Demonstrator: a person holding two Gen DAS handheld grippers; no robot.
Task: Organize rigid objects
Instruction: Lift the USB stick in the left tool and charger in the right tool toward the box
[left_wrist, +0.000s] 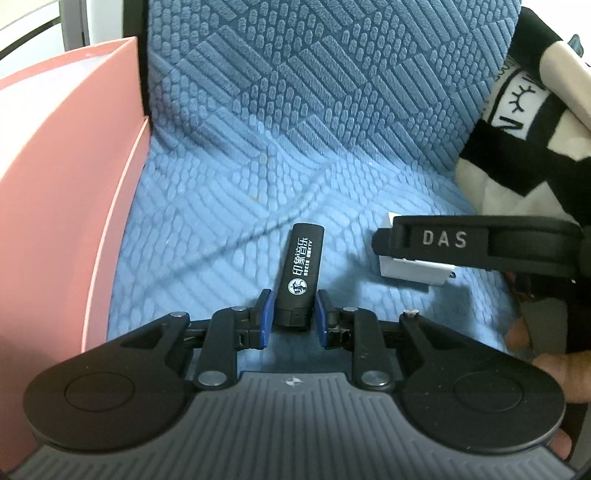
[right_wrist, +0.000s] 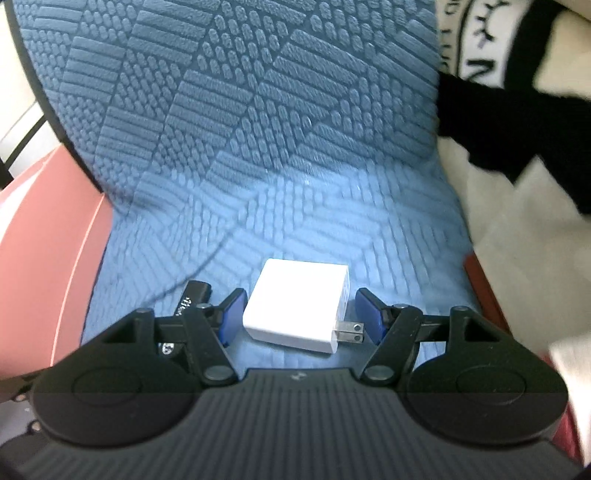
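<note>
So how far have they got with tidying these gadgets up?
Early stage, it seems. Nothing shown looks put away yet. In hand: the left tongs straddle the black printed USB stick, and the right tongs stand open around the white square plug charger; both things seem to lie on the blue textured cushion. Left: gripping and moving them, perhaps to the pink box.

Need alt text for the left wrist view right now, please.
The left tool straddles the near end of a black printed USB stick on a blue textured cushion. A pink plastic bin stands left; the right tool covers a white charger.
</note>
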